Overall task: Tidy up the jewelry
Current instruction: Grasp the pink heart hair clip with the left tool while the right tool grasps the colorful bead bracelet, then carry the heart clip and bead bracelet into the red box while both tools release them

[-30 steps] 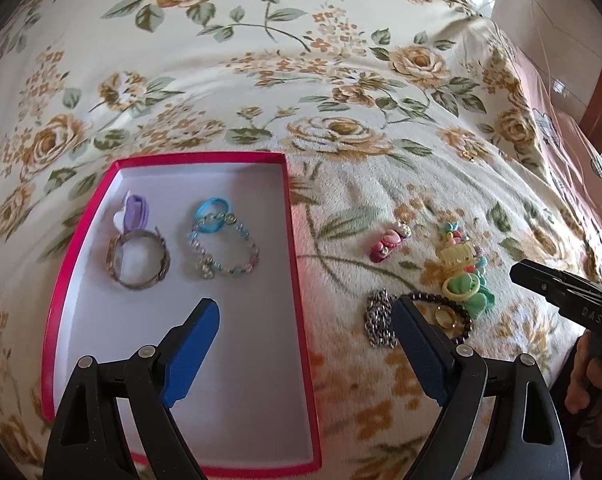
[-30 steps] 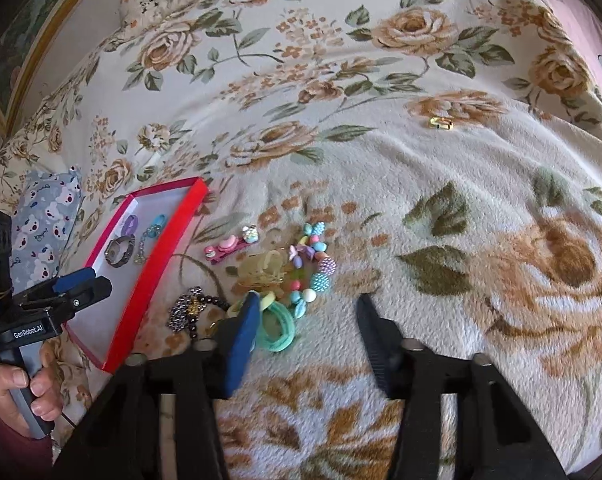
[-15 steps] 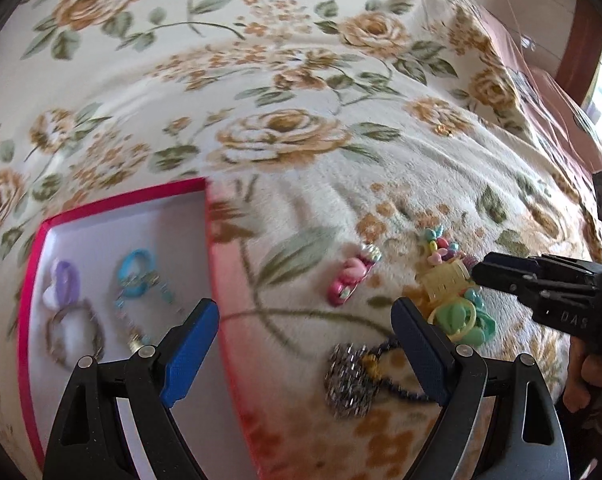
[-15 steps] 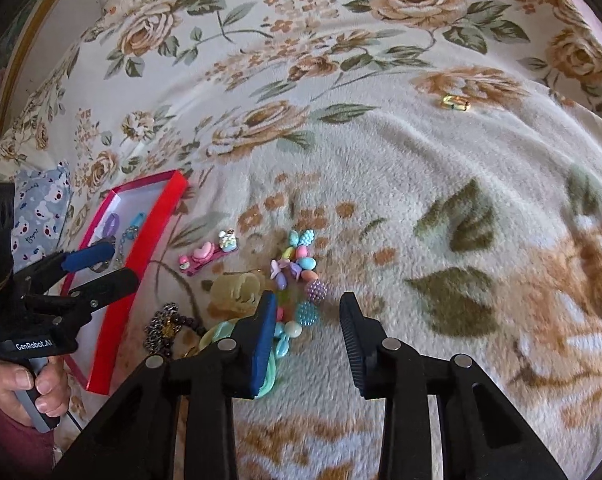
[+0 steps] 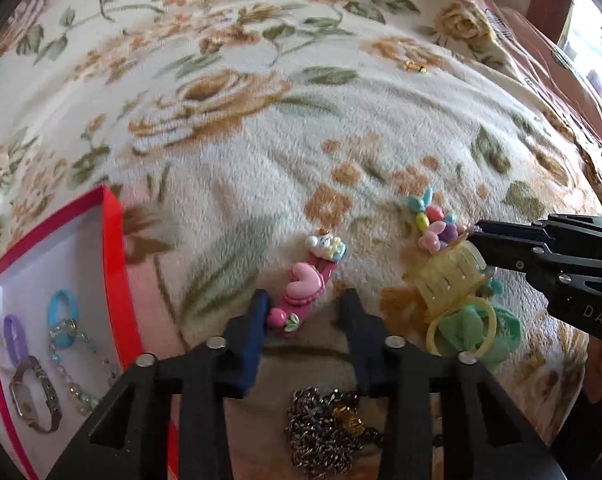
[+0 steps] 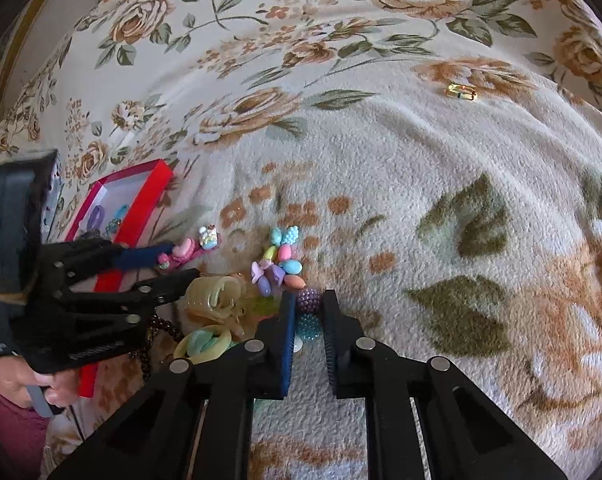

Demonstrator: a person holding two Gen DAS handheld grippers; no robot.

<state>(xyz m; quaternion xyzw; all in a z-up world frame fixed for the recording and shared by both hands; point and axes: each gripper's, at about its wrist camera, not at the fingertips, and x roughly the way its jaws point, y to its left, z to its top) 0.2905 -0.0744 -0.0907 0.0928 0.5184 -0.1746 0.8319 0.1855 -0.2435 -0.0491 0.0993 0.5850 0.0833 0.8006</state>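
A pink hair clip [image 5: 305,284] with a heart lies on the floral blanket; it also shows in the right wrist view [image 6: 183,250]. My left gripper [image 5: 303,306] is half open, its fingertips on either side of the clip's near end. My right gripper [image 6: 307,314] is nearly shut around a colourful beaded bracelet [image 6: 307,300], touching its purple and blue beads. The bracelet's other beads [image 5: 435,226] show in the left wrist view. A red-rimmed white box [image 5: 113,248] at the left holds two rings, a watch and a bead bracelet.
A yellow claw clip [image 5: 449,276], a green scrunchie with a yellow ring [image 5: 467,330] and a dark metal chain [image 5: 323,436] lie near the grippers. A small gold piece [image 6: 461,92] lies far back on the blanket.
My left gripper moved right from the box to the pink clip and narrowed. My right gripper moved forward onto the beaded bracelet and closed most of the way.
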